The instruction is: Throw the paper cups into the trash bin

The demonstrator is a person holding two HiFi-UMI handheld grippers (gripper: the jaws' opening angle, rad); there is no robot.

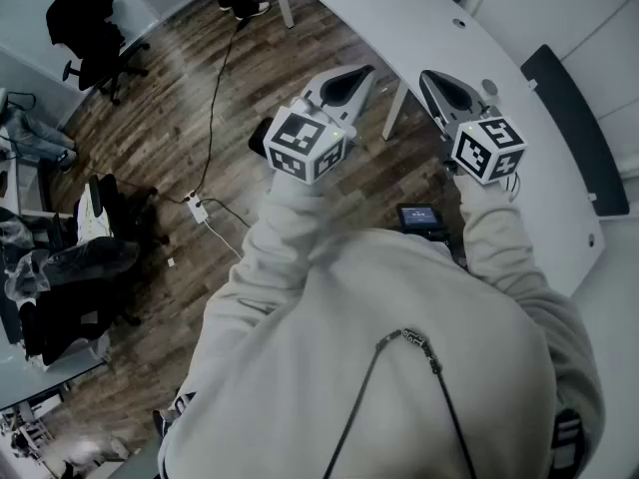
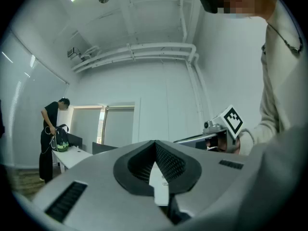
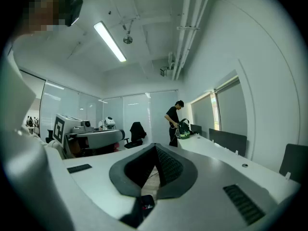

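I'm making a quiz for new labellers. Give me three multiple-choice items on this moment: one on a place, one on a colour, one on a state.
1. Where does the power strip lie? A on a shelf; B on the floor; C in a drawer.
2. What colour is the backpack? A green; B red; C white.
3. How do the right gripper's jaws stand? A wide apart; B shut on a cup; C shut, nothing between them.

Answers:
1 B: the head view shows it on the wood boards.
2 A: its front shows green in the right gripper view.
3 C: the pads meet in the right gripper view, with nothing held.
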